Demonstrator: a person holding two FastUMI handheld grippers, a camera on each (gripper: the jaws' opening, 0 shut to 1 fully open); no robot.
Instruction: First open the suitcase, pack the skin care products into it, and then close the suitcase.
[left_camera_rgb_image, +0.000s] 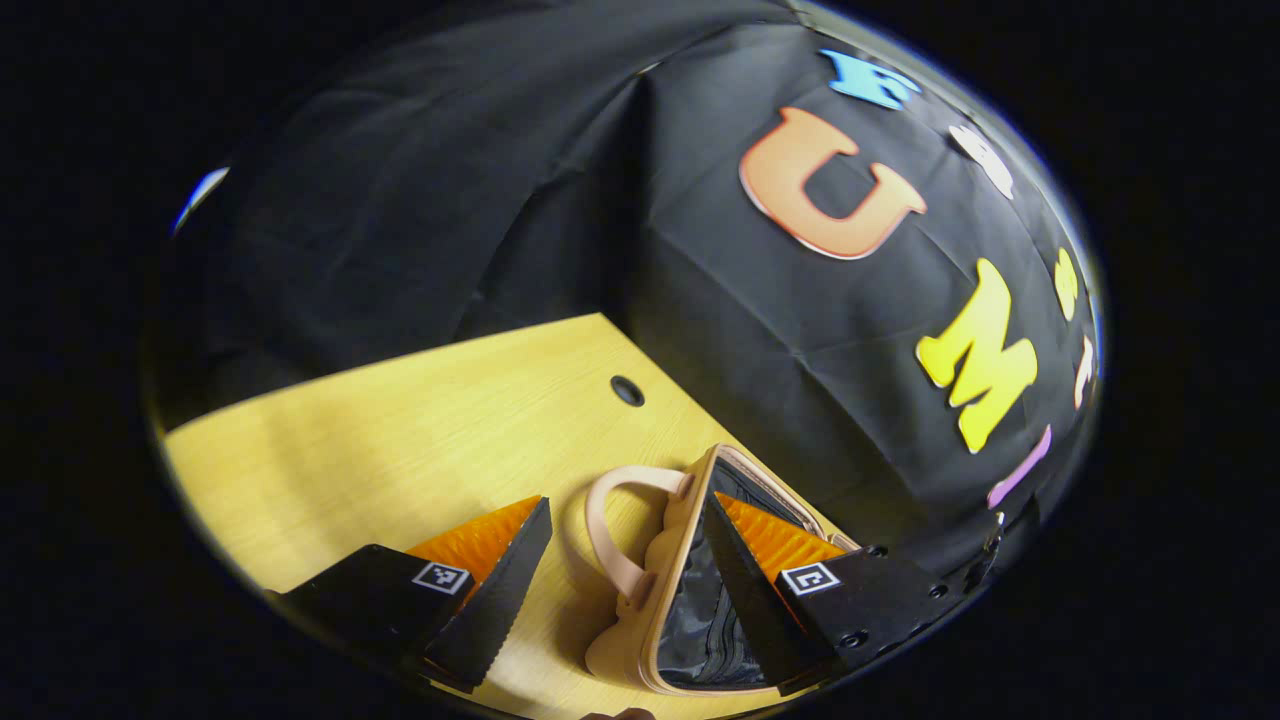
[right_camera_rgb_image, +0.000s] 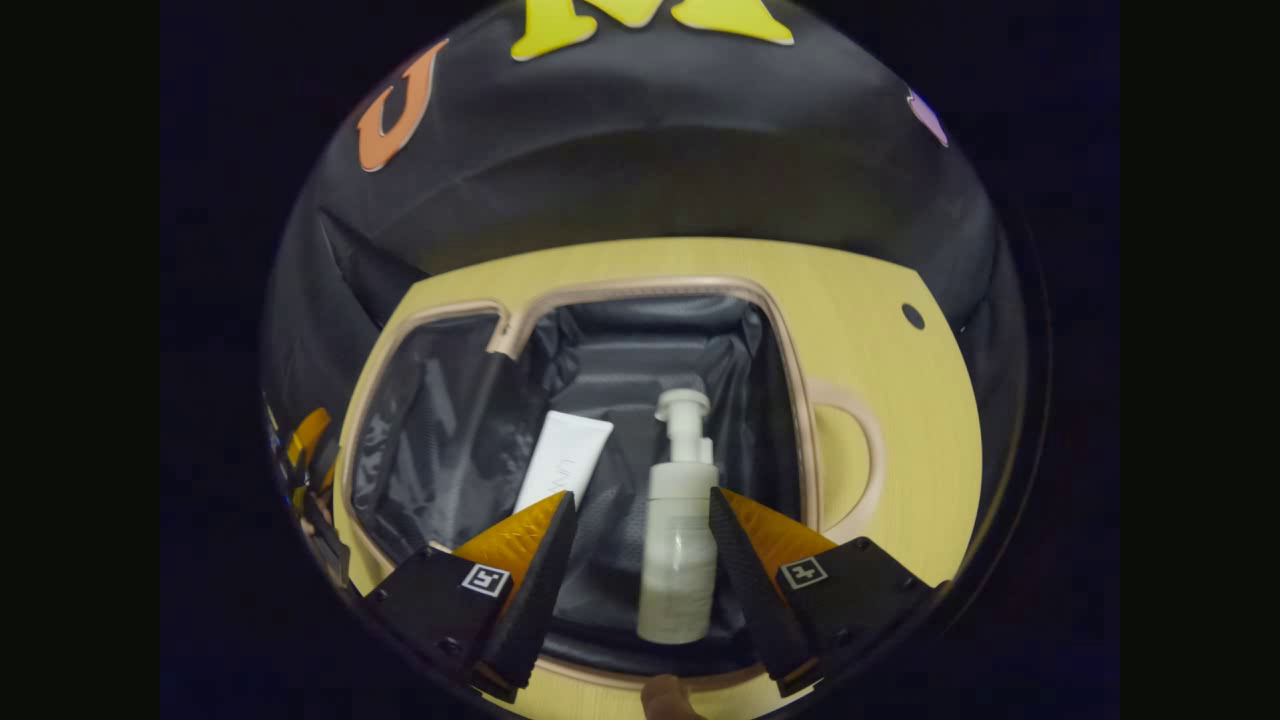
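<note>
Right gripper view: bottle between tongs.

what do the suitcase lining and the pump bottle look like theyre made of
Suitcase lining: thin black fabric with a slight sheen, judging by its wrinkles and soft highlights; probably synthetic. Pump bottle: whitish, semi-matte plastic by its look, smooth with a moulded pump head, though frosted glass cannot be excluded.

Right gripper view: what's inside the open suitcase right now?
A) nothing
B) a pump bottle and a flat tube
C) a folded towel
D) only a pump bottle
B: in the right gripper view a white pump bottle lies on the dark lining of the open suitcase with a white flat tube beside it; the right hand-held gripper is open around the bottle.
</note>
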